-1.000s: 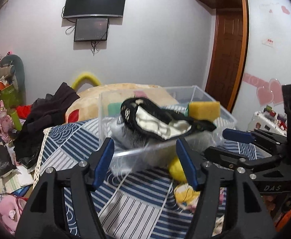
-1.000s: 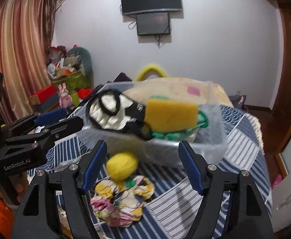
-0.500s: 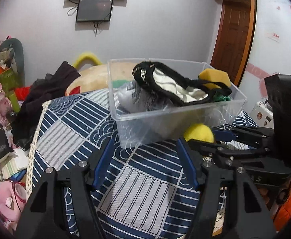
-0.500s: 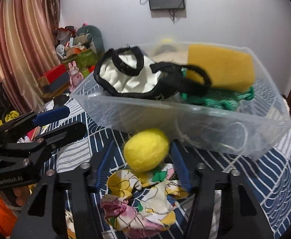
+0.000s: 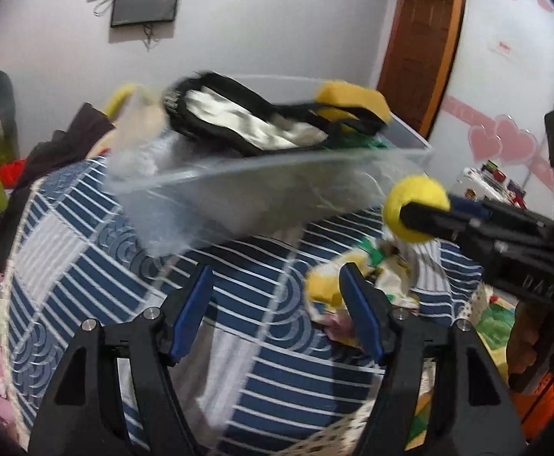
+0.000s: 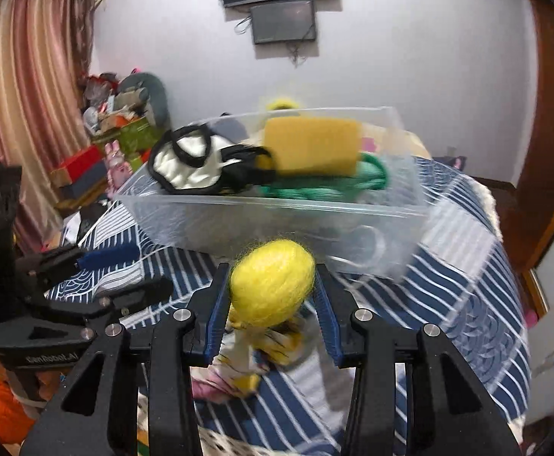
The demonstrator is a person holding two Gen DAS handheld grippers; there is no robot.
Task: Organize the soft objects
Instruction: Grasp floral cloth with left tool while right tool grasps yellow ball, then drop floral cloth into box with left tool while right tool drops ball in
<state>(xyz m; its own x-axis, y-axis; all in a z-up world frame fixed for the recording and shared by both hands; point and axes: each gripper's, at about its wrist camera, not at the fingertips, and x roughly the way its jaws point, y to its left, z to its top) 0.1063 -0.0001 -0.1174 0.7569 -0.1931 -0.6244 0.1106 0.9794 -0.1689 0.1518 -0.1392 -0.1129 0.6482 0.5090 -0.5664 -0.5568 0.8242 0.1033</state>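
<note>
Now the right claw (image 6: 273, 296) grips a fuzzy yellow ball (image 6: 272, 282) between its blue pads, lifted just above a floral cloth (image 6: 244, 357) lying on the blue striped bed (image 6: 447, 304); the left claw (image 5: 275, 304) stands wide with nothing between its fingers, low over the bedcover; beyond both sits a clear plastic bin (image 6: 277, 220) on the bed, holding a black-and-white pouch (image 6: 197, 163), a yellow sponge (image 6: 313, 146) and a green cord (image 6: 368, 180); the ball hangs just in front of the bin's near wall.
</note>
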